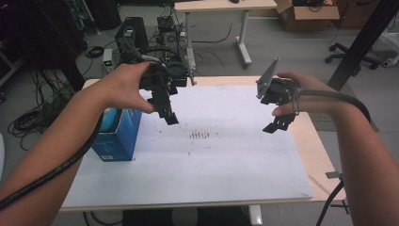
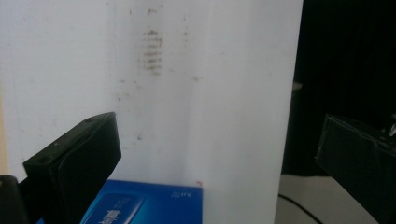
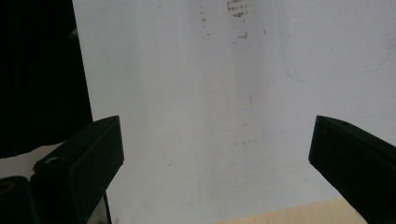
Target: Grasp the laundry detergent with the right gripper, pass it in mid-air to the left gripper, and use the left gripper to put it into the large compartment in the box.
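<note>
Held in a hand above the left part of the white board (image 1: 226, 160), my left gripper (image 1: 168, 114) points down, open and holding nothing. In the left gripper view the left gripper (image 2: 215, 140) has its jaws wide apart over the board (image 2: 210, 70), with a blue box (image 2: 149, 205) just below them. A hand holds my right gripper (image 1: 278, 123) above the board's right edge, also open and holding nothing. In the right gripper view the right gripper (image 3: 215, 135) spreads its jaws over bare board (image 3: 196, 93).
The blue box (image 1: 117, 134) stands at the board's left edge with a pale blue round thing on top. Brown smudges (image 1: 200, 135) mark the board's middle. The wooden table (image 1: 320, 155) shows at the right. Behind the table are computer cases (image 1: 131, 35), cables and a desk leg (image 1: 242, 37).
</note>
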Demonstrator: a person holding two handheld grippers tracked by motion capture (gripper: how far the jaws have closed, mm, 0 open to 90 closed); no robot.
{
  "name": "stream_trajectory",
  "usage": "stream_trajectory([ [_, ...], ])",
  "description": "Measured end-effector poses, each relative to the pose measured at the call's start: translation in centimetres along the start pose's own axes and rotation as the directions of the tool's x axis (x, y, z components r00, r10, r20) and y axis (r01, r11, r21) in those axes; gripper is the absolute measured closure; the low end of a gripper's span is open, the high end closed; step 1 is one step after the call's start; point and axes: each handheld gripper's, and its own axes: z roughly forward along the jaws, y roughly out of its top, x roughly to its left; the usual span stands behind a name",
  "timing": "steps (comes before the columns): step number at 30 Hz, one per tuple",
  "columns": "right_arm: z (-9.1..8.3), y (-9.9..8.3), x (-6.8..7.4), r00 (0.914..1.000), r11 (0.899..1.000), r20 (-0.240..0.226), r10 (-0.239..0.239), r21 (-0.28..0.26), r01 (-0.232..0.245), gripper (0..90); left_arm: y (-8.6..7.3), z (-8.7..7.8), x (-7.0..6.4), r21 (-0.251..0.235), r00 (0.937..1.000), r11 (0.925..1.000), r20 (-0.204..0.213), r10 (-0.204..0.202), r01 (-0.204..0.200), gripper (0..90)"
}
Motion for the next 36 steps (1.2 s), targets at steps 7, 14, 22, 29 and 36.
stream_trajectory([
  [7, 0.2, -0.3, -0.8, 0.9998, 0.999, 0.001, 0.021, 0.038, -0.021, 3.4, -0.4, 0.5, 0.3, 0.008, 0.9996, 0.9998, 0.020, 0.020, -0.020, 0.2],
  [14, 0.4, -0.3, -1.6, 0.9998, 0.999, 0.005, 0.018, 0.047, -0.018, 3.4, -0.4, 0.1, 1.0, 0.013, 0.9997, 0.9998, 0.018, 0.016, -0.016, 0.2],
  [22, 0.9, -0.1, -2.0, 0.9998, 0.999, 0.001, 0.018, 0.047, -0.018, 3.4, -0.1, 0.5, 1.4, 0.023, 0.9995, 0.9993, 0.017, 0.028, -0.028, 0.2],
  [29, 1.0, 0.1, -2.1, 0.9998, 0.999, -0.001, 0.019, 0.045, -0.019, 3.4, -0.1, 0.6, 1.6, 0.018, 0.9991, 0.9991, 0.019, 0.037, -0.038, 0.2],
  [36, 0.9, 0.8, -1.7, 0.9998, 0.998, -0.001, 0.019, 0.055, -0.019, 3.5, -0.4, 0.8, 1.4, 0.014, 0.9988, 0.9988, 0.017, 0.046, -0.046, 0.2],
])
